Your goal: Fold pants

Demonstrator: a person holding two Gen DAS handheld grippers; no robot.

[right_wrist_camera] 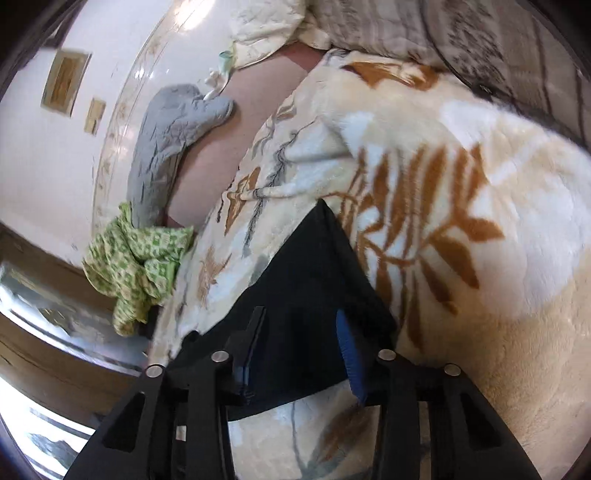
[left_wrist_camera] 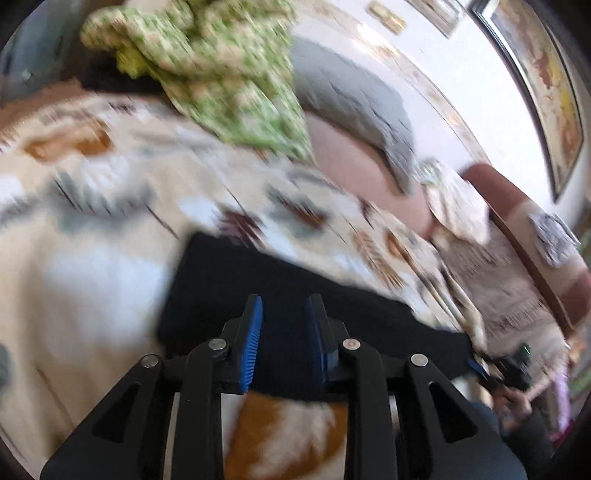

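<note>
Black pants [left_wrist_camera: 236, 295] lie folded flat on a cream blanket with brown leaf print [left_wrist_camera: 92, 258]. My left gripper [left_wrist_camera: 284, 306] hovers over the near edge of the pants, jaws open with a gap between the blue pads, nothing held. In the right wrist view the pants [right_wrist_camera: 314, 273] form a dark rectangle on the blanket [right_wrist_camera: 461, 221]. My right gripper [right_wrist_camera: 301, 321] is over their near end, jaws open and empty. The right gripper also shows at the far right of the left wrist view [left_wrist_camera: 513, 369].
A green patterned cloth [left_wrist_camera: 221, 66] [right_wrist_camera: 136, 266] lies bunched at the blanket's far edge. A grey quilted cover [left_wrist_camera: 354, 107] [right_wrist_camera: 166, 144] lies on the pink sheet by the wall. Pillows [right_wrist_camera: 369, 26] lie at the bed's head. A brown headboard [left_wrist_camera: 524, 236] stands at right.
</note>
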